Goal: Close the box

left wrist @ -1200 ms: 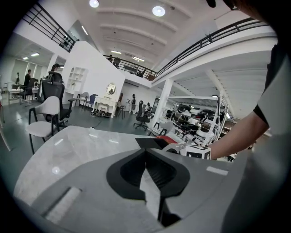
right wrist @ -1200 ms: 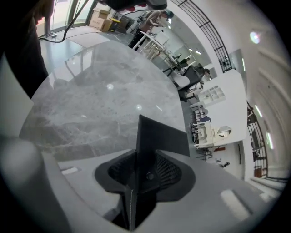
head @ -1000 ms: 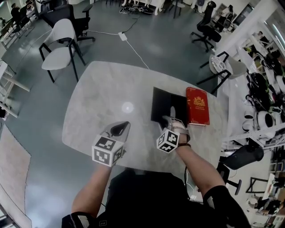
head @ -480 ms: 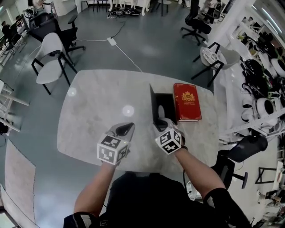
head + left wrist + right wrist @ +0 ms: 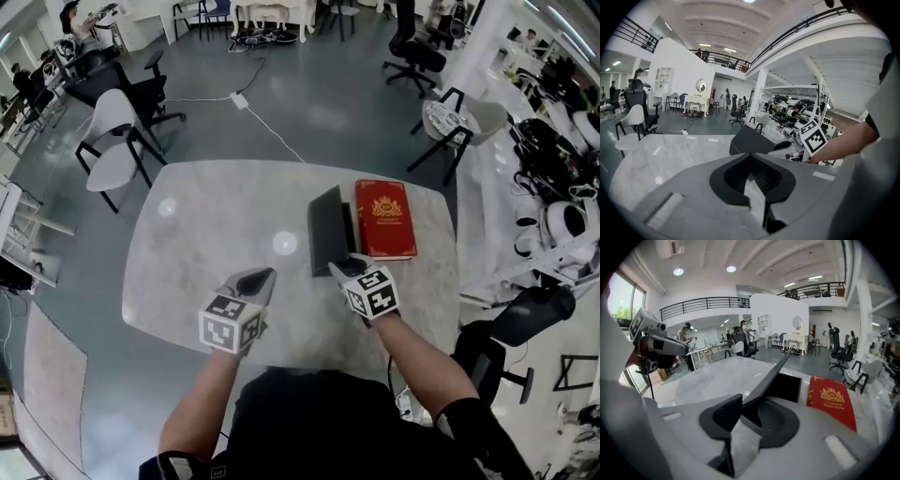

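A thin black lid (image 5: 328,228) stands raised on edge on the marble table (image 5: 211,220), leaning beside a red box (image 5: 382,217) with a gold crest. My right gripper (image 5: 342,268) is shut on the lid's near edge. In the right gripper view the black lid (image 5: 772,370) runs up from between the jaws, with the red box (image 5: 832,399) to its right. My left gripper (image 5: 255,279) hovers over the table left of the lid, shut and holding nothing. The left gripper view shows the black lid (image 5: 752,140) ahead.
The table's near edge lies just below both grippers. A white chair (image 5: 114,141) and a dark office chair (image 5: 150,89) stand beyond the far left corner. More office chairs (image 5: 450,117) and cluttered shelves line the right side.
The black lid has been lifted from lying flat on the table to standing on edge and tilting towards the red box, with my right gripper on it. The left gripper barely moved.
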The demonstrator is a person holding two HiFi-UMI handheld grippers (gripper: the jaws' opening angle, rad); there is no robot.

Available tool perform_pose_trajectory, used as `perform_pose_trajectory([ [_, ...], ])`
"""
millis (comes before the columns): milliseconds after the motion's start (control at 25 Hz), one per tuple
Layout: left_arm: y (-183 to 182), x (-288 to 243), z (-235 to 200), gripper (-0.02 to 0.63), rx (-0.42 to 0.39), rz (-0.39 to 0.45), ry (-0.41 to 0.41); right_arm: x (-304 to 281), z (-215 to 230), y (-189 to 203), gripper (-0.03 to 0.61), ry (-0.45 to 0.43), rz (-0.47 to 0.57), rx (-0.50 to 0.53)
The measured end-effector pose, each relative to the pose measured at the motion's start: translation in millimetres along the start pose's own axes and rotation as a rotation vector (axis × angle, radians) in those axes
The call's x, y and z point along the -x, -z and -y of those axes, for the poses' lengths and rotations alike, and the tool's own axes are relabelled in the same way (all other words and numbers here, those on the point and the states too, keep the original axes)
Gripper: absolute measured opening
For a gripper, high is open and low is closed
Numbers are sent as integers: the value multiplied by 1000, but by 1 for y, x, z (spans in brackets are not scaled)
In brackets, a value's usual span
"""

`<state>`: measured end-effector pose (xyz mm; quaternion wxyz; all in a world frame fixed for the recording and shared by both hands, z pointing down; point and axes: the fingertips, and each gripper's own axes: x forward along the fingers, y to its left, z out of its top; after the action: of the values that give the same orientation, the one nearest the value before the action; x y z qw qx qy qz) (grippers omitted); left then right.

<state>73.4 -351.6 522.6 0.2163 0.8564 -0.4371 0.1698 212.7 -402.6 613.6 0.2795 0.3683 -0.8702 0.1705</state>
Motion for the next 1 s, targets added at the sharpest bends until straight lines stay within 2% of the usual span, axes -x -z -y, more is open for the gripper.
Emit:
perform_pose_trajectory([
  [200,2,-11,23,11,8,-13,-9,13,15,9,110,-38,14,-12],
  [360,6,-20,40,11,14,-24,-18,24,28,18,96,-67,34,-84],
  [560,11,-31,59,11,32,-32,-41,32,48,39,89,-93,2,-147],
  [720,20,-41,78,11,50,-39,-60,39,57,57,89,-121,-34,-135],
  [1000,27,-47,108,11,91,-10,-104,64,66,60,89,-149,31,-84],
])
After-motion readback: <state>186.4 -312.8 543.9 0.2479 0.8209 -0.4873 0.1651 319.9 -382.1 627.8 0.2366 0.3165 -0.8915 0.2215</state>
